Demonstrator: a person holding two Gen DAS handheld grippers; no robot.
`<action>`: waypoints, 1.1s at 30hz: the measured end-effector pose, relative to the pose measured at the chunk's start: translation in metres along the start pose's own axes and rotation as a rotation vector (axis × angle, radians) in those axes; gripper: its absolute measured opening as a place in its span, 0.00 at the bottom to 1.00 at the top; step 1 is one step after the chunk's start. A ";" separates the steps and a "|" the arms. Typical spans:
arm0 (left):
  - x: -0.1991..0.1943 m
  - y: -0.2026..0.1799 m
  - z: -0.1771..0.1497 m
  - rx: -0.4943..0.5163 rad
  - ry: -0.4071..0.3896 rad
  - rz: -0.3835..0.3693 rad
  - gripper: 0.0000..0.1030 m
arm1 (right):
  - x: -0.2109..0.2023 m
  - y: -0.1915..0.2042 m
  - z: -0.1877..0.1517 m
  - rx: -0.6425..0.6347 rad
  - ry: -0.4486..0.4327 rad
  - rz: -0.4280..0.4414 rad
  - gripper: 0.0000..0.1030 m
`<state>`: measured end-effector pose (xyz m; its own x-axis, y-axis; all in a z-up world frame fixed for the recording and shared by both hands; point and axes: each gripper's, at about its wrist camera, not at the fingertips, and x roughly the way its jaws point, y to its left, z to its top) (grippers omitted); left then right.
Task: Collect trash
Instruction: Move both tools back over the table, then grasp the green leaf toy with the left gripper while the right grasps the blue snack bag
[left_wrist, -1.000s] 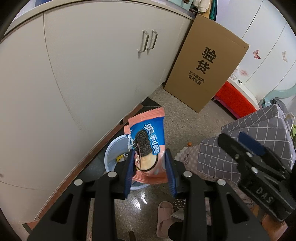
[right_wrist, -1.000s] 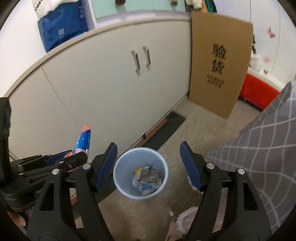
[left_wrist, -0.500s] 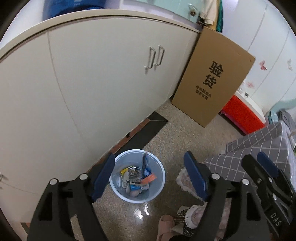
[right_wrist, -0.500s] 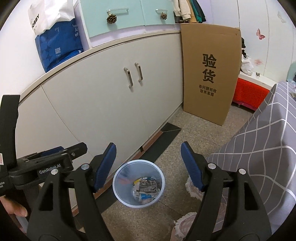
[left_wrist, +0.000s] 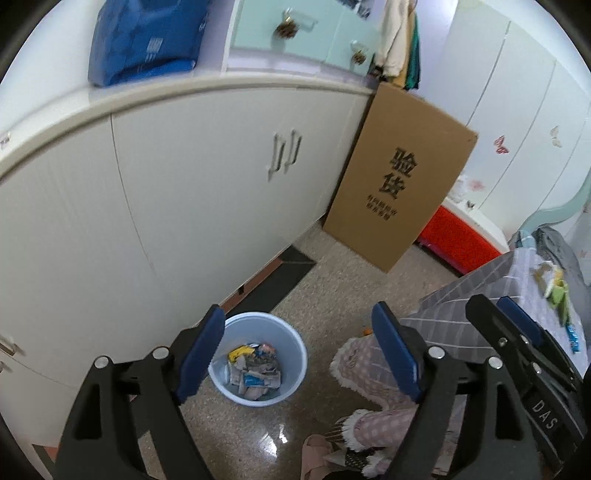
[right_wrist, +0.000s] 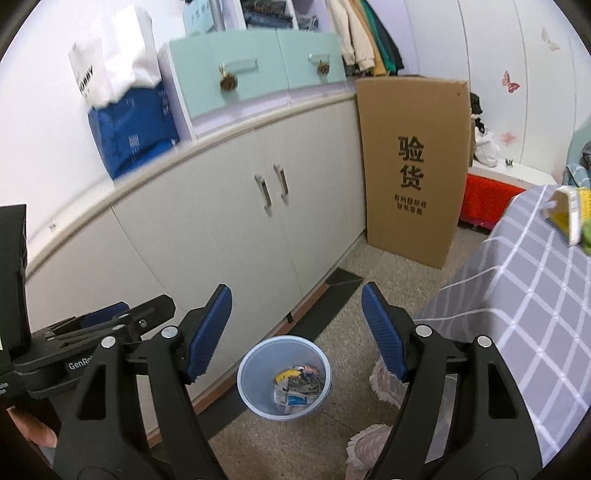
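Left wrist view: left gripper (left_wrist: 297, 349) and right gripper (right_wrist: 295, 326) both hang with jaws apart, holding nothing, above the trash bin (left_wrist: 258, 360) holding wrappers. Next likely means turning to the scraps (right_wrist: 570, 214) on the checked cloth (right_wrist: 517, 302).

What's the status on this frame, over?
Left gripper open, empty. Right gripper open, empty. Bin on floor, wrappers inside. More trash on checked cloth. Nothing blocking.
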<state>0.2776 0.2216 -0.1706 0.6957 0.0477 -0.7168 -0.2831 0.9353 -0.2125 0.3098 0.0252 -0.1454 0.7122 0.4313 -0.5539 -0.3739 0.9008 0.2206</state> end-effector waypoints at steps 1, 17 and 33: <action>-0.006 -0.005 0.000 0.002 -0.007 -0.011 0.78 | -0.010 -0.004 0.003 0.007 -0.013 0.000 0.71; -0.049 -0.184 -0.020 0.212 -0.008 -0.221 0.79 | -0.144 -0.164 0.012 0.130 -0.090 -0.181 0.75; 0.013 -0.357 -0.054 0.427 0.116 -0.328 0.79 | -0.137 -0.359 -0.007 0.239 0.178 -0.416 0.70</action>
<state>0.3513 -0.1304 -0.1400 0.6180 -0.2869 -0.7319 0.2467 0.9548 -0.1659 0.3423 -0.3579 -0.1549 0.6520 0.0371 -0.7573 0.0812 0.9896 0.1184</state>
